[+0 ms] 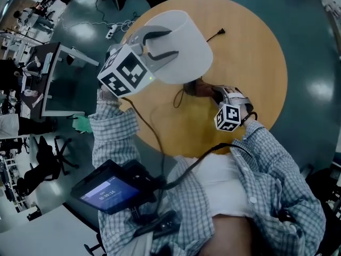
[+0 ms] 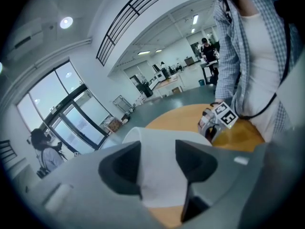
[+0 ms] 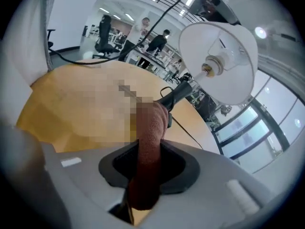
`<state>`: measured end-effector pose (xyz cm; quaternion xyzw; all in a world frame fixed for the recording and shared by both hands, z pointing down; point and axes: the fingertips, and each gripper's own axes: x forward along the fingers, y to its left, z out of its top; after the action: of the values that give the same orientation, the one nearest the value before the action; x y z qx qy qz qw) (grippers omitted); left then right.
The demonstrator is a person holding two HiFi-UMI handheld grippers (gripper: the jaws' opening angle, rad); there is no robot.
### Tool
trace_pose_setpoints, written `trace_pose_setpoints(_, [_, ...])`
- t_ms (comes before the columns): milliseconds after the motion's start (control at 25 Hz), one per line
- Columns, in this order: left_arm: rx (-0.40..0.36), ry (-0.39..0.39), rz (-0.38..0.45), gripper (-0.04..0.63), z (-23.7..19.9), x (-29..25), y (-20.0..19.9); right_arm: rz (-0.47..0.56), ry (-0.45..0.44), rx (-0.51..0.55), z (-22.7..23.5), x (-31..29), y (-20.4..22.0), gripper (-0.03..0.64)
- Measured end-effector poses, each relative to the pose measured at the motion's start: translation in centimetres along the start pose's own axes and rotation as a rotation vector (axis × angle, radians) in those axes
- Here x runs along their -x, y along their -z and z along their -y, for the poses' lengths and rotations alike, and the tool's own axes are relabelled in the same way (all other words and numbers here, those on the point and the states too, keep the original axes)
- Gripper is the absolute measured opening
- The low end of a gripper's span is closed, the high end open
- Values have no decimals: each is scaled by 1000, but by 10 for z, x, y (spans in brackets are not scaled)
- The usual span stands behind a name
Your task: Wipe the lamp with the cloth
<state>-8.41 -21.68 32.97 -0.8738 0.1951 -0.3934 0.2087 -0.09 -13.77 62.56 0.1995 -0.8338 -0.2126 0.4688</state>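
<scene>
The lamp (image 1: 181,47) has a white conical shade, tilted above the round wooden tabletop (image 1: 250,63), with its bulb socket visible inside. At its five o'clock in the head view, the rust-brown cloth (image 3: 150,142), a folded strip, meets the dark stem.

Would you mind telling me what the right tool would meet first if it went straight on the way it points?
Most likely the lamp's black stem, just beyond the cloth that the right tool grips; depth is uncertain.

Lamp stem (image 3: 175,95) partly hidden behind cloth (image 3: 148,147)
</scene>
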Motion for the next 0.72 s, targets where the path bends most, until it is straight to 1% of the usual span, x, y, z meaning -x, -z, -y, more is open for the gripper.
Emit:
trace_pose_setpoints(160, [-36, -46, -43, 229, 20, 1, -21, -45, 6, -243, 11, 27, 27, 98])
trace_pose_setpoints(280, [-97, -72, -57, 229, 44, 2, -41, -110, -25, -342, 4, 35, 46, 100])
trace_pose_setpoints(360, [-140, -80, -62, 229, 58, 1, -51, -142, -68, -406, -6, 30, 54, 100])
trace_pose_setpoints(440, [-160, -96, -74, 229, 67, 1, -54, -165, -108, -469, -15, 20, 60, 101])
trace_pose_setpoints(520, [-160, -118, -80, 232, 74, 3, -55, -180, -123, -500, -20, 12, 64, 107])
trace_pose_setpoints(600, [-159, -132, -74, 233, 78, 8, -60, -181, -117, -508, -19, 12, 63, 123])
trace_pose_setpoints(720, [-157, -137, -60, 238, 83, 13, -66, -183, -132, -525, -20, 15, 61, 179])
